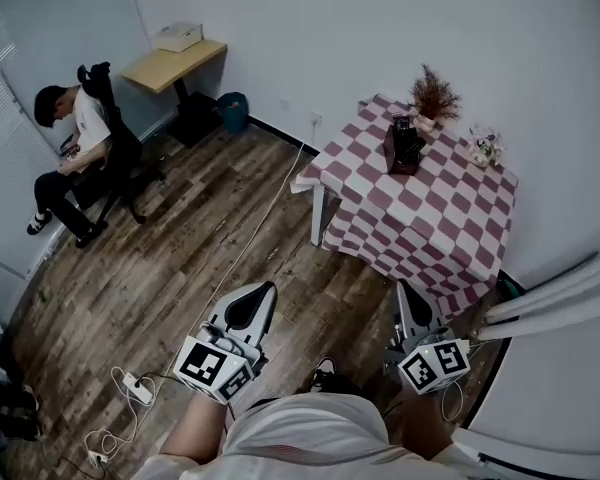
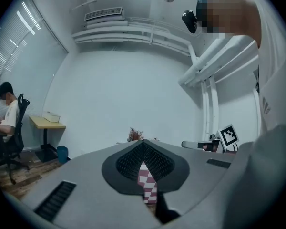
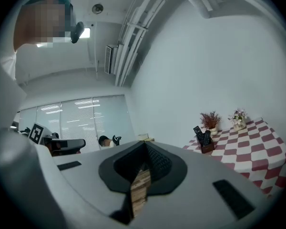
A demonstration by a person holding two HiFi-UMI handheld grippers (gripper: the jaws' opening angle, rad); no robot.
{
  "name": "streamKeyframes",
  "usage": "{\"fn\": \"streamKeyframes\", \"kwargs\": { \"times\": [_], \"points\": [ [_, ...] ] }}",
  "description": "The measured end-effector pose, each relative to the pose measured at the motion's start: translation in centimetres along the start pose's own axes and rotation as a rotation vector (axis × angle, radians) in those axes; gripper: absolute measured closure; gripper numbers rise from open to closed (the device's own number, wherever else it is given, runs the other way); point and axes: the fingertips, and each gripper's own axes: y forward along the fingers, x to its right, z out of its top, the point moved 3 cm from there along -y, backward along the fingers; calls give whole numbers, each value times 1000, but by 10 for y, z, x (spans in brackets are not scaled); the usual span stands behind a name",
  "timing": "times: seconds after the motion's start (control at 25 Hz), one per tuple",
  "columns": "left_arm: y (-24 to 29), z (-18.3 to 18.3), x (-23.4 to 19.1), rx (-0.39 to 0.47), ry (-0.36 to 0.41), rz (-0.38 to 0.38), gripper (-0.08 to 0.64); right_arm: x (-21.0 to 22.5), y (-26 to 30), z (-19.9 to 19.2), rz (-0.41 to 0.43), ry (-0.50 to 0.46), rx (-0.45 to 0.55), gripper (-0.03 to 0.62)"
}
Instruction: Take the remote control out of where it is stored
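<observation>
Two black remote controls [image 1: 404, 133] stand upright in a dark holder [image 1: 404, 156] on the table with the red and white checked cloth [image 1: 430, 218], at the far right of the head view. The right gripper view shows the same remote controls [image 3: 202, 135] in the holder [image 3: 208, 147] to the right of the jaws. My left gripper [image 1: 265, 288] and right gripper [image 1: 404, 286] are held level over the wooden floor, well short of the table. Both are shut with nothing between the jaws: left gripper [image 2: 144, 142], right gripper [image 3: 145, 143].
A dried plant [image 1: 435, 93] and a small flower vase [image 1: 483, 148] stand on the table behind the holder. A person sits on an office chair [image 1: 110, 158] at left, by a small wooden desk [image 1: 173, 63] and a blue bin [image 1: 233, 111]. A power strip [image 1: 135, 388] and cable lie on the floor.
</observation>
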Motion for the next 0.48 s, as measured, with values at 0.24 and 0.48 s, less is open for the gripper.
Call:
{"fn": "streamKeyframes", "kwargs": {
  "times": [0.24,0.48],
  "points": [
    [78,0,11,-42,19,-9,555,78,22,13,-35,45,4,577],
    [136,2,16,-49,40,-43,555,122,32,22,-65,56,22,577]
  ]
}}
